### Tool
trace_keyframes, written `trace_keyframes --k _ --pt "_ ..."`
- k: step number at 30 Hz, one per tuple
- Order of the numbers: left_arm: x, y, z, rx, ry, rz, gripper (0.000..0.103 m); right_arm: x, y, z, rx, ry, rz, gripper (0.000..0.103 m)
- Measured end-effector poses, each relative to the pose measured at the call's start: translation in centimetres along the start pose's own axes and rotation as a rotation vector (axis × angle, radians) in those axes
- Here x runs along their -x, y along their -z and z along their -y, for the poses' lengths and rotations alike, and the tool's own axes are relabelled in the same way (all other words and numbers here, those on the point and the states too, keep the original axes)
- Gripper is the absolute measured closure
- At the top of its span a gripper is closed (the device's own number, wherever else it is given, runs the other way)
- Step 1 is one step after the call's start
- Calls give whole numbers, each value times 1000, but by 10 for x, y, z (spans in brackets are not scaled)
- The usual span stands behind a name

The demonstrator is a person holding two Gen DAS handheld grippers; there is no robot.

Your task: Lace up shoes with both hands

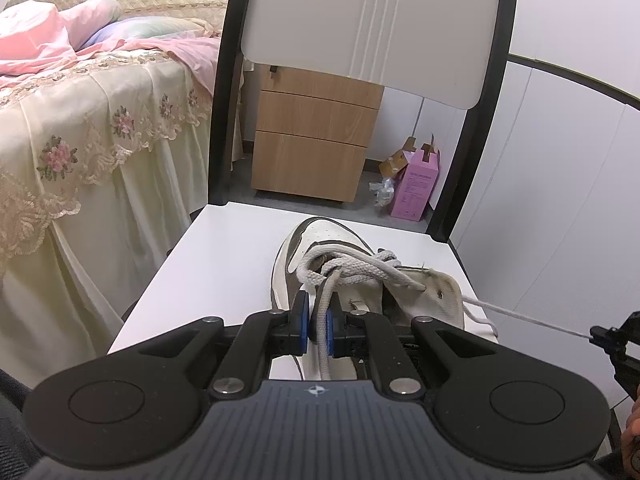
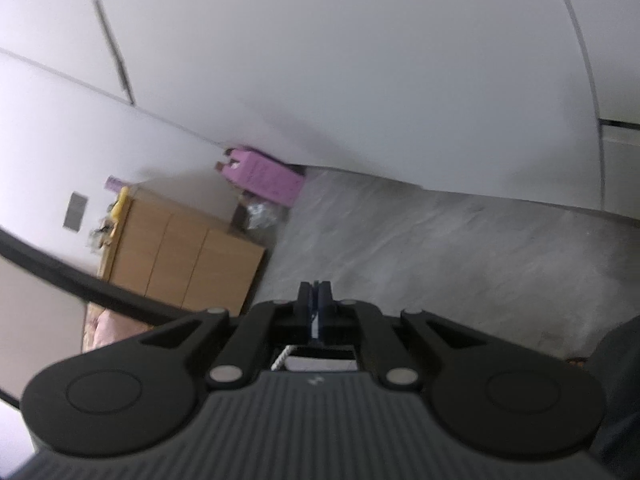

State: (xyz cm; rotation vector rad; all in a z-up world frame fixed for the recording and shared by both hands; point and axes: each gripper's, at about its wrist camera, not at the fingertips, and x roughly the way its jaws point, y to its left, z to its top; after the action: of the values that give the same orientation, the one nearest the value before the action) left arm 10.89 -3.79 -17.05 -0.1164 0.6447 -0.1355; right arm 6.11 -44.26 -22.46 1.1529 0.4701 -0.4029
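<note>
A white and grey sneaker (image 1: pixel 320 248) lies on the white chair seat (image 1: pixel 224 256), toe away from me. Its white lace (image 1: pixel 352 266) is crossed over the tongue. My left gripper (image 1: pixel 318 320) is shut on one lace end (image 1: pixel 322 320) just before the shoe's opening. The other lace end (image 1: pixel 520 314) runs taut to the right, to my right gripper (image 1: pixel 600 334) at the frame edge. In the right wrist view the right gripper (image 2: pixel 316 300) is shut on that lace end (image 2: pixel 315 326), pointing at the floor away from the shoe.
The chair's white backrest (image 1: pixel 360 28) and black frame (image 1: pixel 222 120) stand behind the shoe. A bed (image 1: pixel 80 128) is on the left. A wooden drawer unit (image 1: pixel 312 140) and a pink box (image 1: pixel 416 184) sit on the grey floor (image 2: pixel 440 240) beyond.
</note>
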Motion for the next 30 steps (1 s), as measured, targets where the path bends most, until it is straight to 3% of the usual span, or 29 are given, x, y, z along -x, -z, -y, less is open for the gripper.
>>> trace_keyframes --k 14,21,25,30 --pt "-1 0 1 4 0 4 92 -10 -12 33 20 161 28 100" --pt "-4 -1 4 -2 11 -2 90 -14 -8 66 -10 256 -53 100" --pt "-3 -1 5 -16 4 4 90 -11 -6 76 -63 216 -97 100" --pt "-3 -1 5 -34 7 -1 90 -5 0 54 89 245 -126 94"
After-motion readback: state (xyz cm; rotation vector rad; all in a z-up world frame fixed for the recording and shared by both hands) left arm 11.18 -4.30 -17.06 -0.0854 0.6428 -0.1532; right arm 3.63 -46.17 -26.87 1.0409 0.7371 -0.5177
